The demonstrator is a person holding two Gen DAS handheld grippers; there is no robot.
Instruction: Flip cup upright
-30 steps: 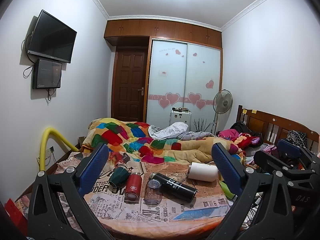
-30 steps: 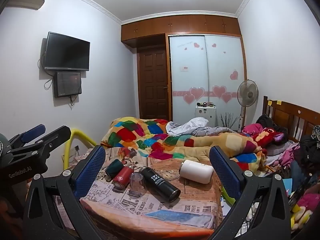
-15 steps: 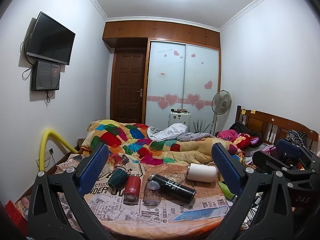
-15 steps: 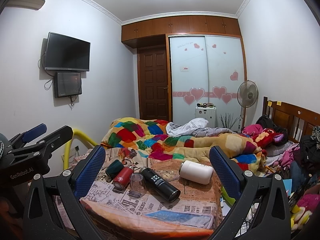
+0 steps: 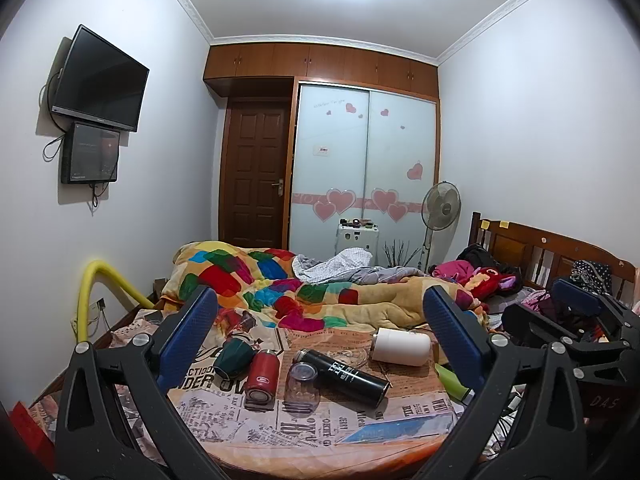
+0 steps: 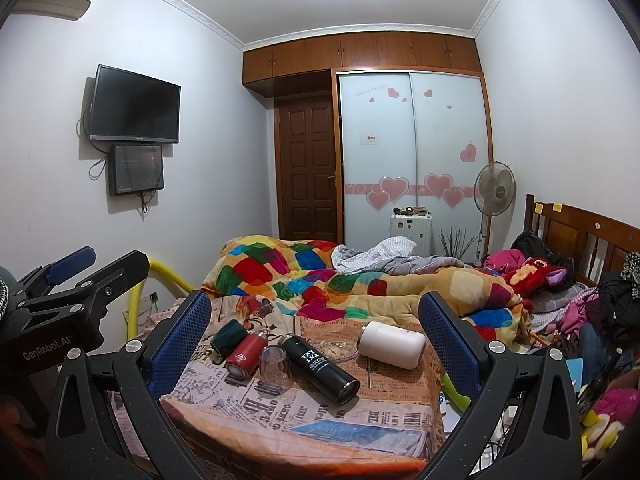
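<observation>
Newspaper-print table [image 5: 312,420] | clear cup [image 5: 301,385] inverted, axis vertical | both claws released, empty

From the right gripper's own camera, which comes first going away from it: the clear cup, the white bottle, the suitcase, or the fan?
1. Clear cup: nearest the right gripper, on the newspaper-print cloth, left of centre.
2. White bottle: lying on its side, a bit farther back, to the right.
3. Suitcase and fan: both stand by the wardrobe beyond the bed; too close to rank.
</observation>
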